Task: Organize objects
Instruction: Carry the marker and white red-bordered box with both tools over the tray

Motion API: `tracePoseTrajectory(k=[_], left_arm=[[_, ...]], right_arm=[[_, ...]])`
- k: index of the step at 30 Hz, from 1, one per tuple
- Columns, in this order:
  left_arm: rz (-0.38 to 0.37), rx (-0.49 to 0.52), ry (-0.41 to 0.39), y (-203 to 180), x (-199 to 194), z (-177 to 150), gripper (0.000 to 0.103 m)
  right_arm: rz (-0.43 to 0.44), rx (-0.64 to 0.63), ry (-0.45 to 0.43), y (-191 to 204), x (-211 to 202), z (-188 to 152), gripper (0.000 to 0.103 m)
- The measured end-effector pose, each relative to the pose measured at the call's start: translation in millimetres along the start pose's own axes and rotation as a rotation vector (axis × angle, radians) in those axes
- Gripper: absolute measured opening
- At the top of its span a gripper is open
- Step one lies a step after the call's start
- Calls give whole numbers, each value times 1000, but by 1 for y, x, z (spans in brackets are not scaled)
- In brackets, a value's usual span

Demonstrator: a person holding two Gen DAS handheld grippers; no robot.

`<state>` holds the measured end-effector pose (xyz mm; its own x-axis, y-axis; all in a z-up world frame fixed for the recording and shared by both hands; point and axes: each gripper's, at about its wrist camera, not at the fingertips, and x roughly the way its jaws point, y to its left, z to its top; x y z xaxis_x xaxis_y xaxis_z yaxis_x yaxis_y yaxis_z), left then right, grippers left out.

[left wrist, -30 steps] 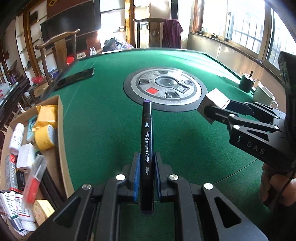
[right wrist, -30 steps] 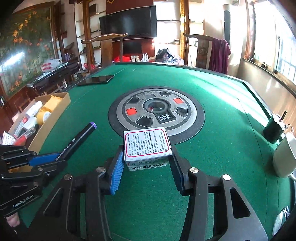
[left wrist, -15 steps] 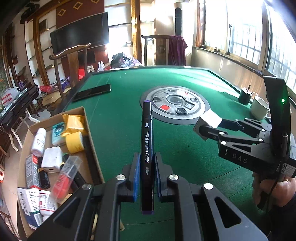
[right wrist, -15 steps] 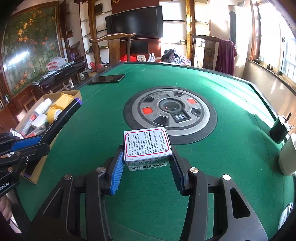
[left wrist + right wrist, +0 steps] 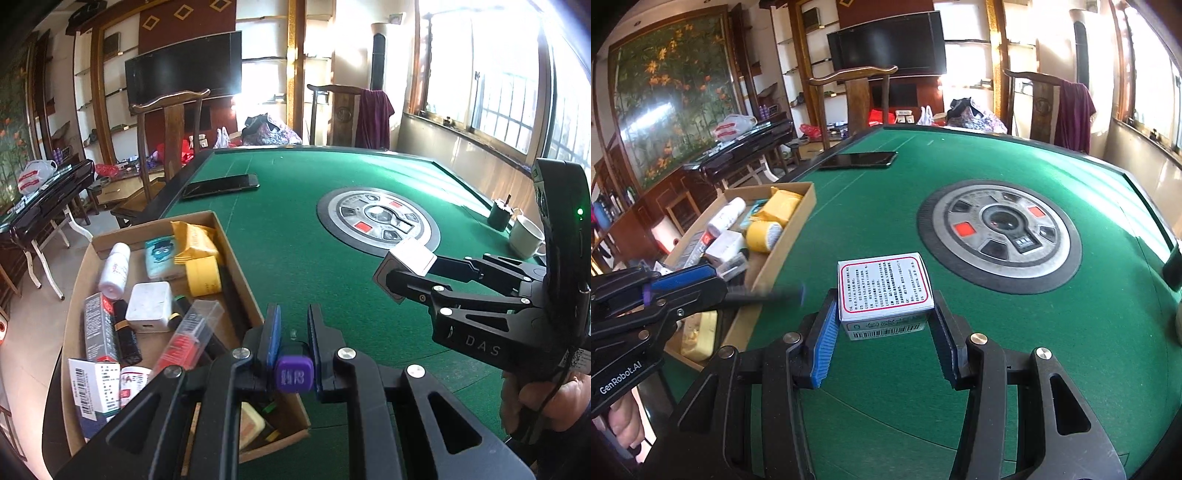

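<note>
Green felt: the mahjong table (image 5: 871, 413) lies under both of my grippers.
Left gripper (image 5: 293, 334): I have its fingers clamped on a black marker (image 5: 293, 374) — in the left wrist view only its purple end cap faces the camera, just beside the cardboard box (image 5: 236, 273) at the table's left edge.
Right gripper (image 5: 884, 323): fingers pressed on both sides of a small white medicine box (image 5: 884, 286), held above the felt.
Cardboard box contents: yellow tape roll (image 5: 203, 276), white charger (image 5: 149, 305), white bottle (image 5: 114, 271) — packed close together.

left gripper (image 5: 293, 334) jaws clamp a purple-capped marker (image 5: 293, 373) beside the cardboard box (image 5: 236, 254).
</note>
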<state>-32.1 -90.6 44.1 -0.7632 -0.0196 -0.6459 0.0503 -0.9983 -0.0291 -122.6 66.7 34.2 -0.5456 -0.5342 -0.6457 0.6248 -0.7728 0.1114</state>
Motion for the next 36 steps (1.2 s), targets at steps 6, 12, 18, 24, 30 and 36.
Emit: tracePoseTrajectory(k=[6, 12, 18, 24, 30, 36], left_arm=[[-61, -61, -7, 26, -6, -2, 14], [-155, -100, 8, 42, -3, -5, 14], [-273, -226, 18, 72, 1, -9, 13], [-367, -325, 13, 97, 6, -11, 13], [-428, -363, -9, 116, 6, -15, 13], [-401, -436, -40, 149, 1, -16, 13]], right_arm=[[28, -49, -1, 33, 1, 15, 47], [30, -75, -20, 56, -2, 29, 47], [41, -61, -16, 61, 1, 30, 47], [55, -87, -4, 73, 6, 29, 47], [65, -90, -2, 79, 9, 30, 47], [82, -125, 14, 96, 15, 31, 47]])
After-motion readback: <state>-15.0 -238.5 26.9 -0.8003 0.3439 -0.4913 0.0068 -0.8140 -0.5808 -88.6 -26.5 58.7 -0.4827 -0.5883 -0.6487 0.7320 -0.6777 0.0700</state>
